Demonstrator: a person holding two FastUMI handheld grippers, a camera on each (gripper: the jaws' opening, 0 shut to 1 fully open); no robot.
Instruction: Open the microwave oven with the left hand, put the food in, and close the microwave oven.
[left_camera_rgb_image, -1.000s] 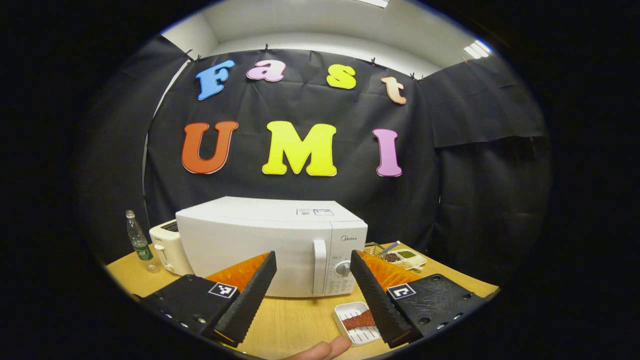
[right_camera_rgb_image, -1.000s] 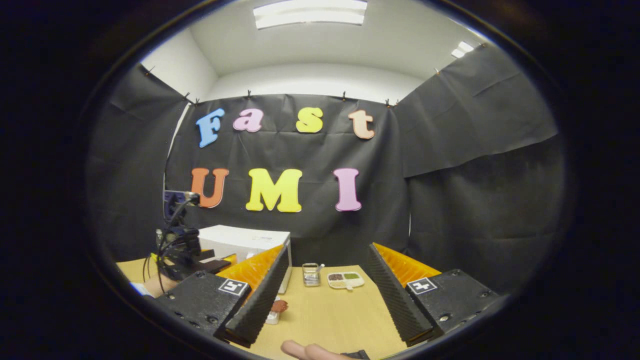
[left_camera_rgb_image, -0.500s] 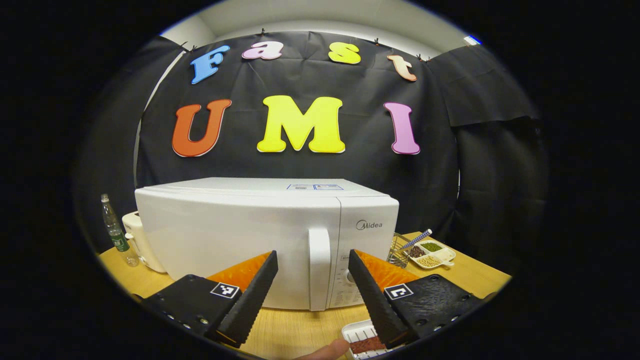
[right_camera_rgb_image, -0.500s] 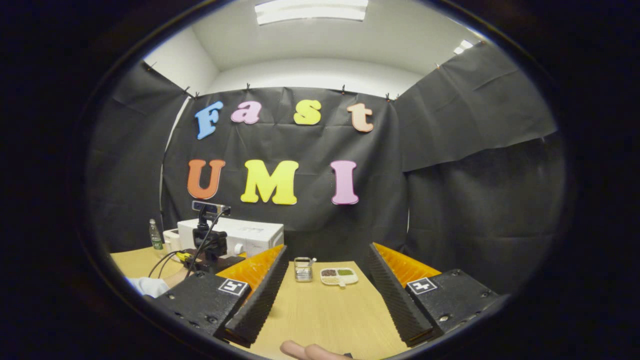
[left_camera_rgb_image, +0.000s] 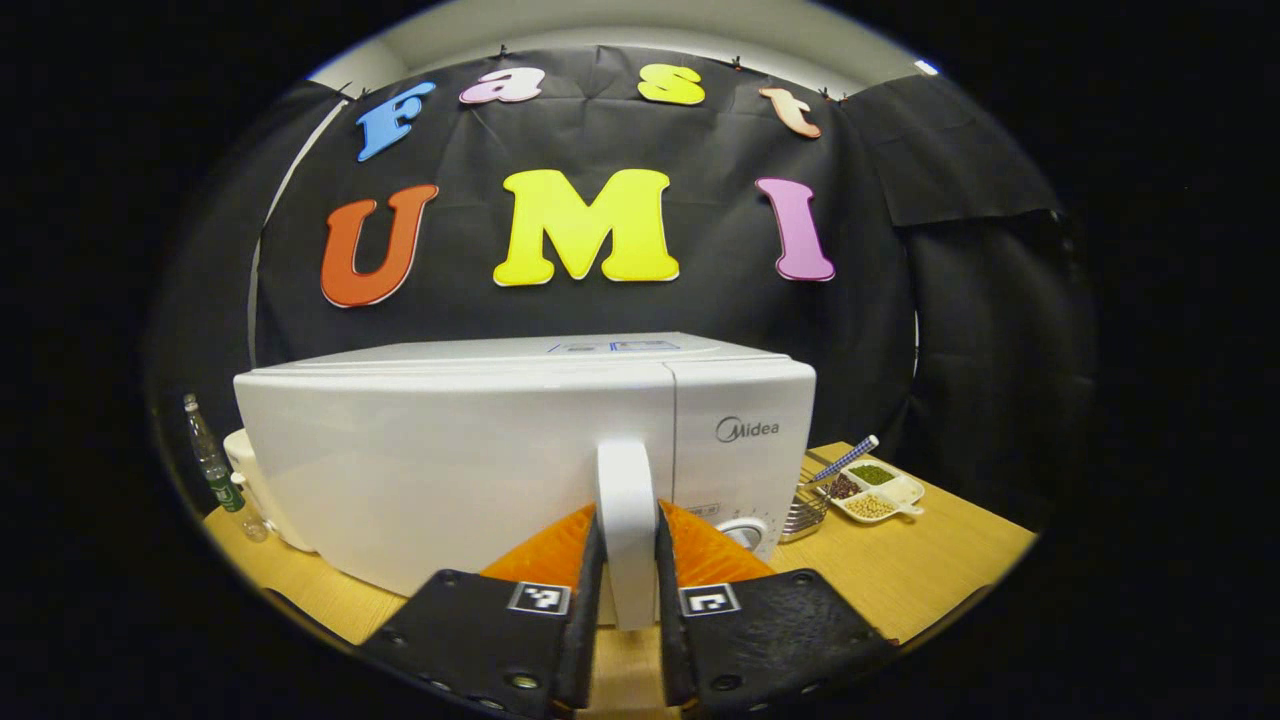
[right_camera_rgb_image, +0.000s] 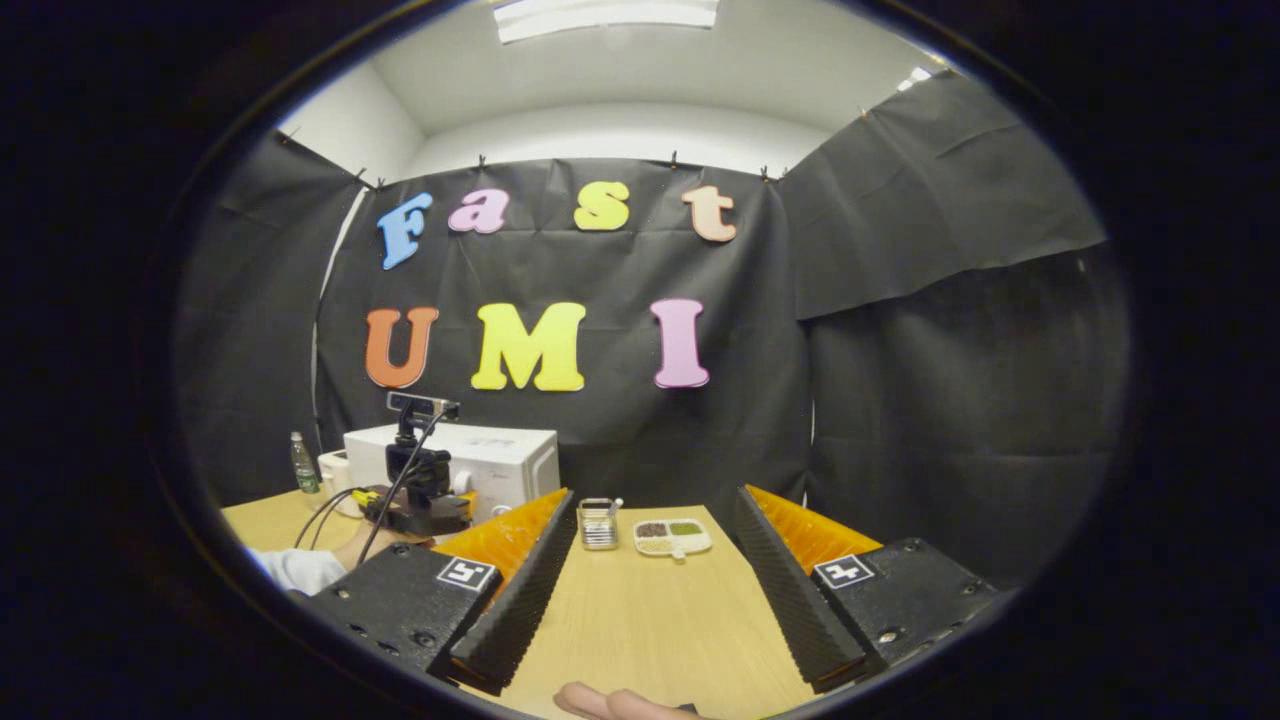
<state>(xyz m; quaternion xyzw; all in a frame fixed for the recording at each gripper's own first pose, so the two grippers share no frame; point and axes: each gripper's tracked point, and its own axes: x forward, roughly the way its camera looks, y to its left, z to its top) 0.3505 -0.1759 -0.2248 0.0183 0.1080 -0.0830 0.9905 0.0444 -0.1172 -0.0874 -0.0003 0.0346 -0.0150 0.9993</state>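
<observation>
A white microwave oven (left_camera_rgb_image: 450, 450) stands on the wooden table with its door closed. Its vertical white door handle (left_camera_rgb_image: 626, 500) sits between the fingers of my left gripper (left_camera_rgb_image: 627, 570), which is shut on it, one finger on each side. In the right gripper view the microwave oven (right_camera_rgb_image: 490, 465) stands far off to the left, and the left gripper (right_camera_rgb_image: 420, 490) with its camera and cables is held by a hand against its front. My right gripper (right_camera_rgb_image: 650, 590) hovers open over bare table, nothing between its fingers.
A white divided dish of beans (left_camera_rgb_image: 875, 490) and a wire basket (left_camera_rgb_image: 805, 510) stand right of the microwave. A toaster (left_camera_rgb_image: 245, 470) and a plastic bottle (left_camera_rgb_image: 205, 460) stand to its left. The table edge (left_camera_rgb_image: 960, 590) is close on the right.
My left gripper moved forward to the microwave and went from open to shut around the door handle. The food tray dropped out of its view. My right gripper stayed open, drifting slightly.
</observation>
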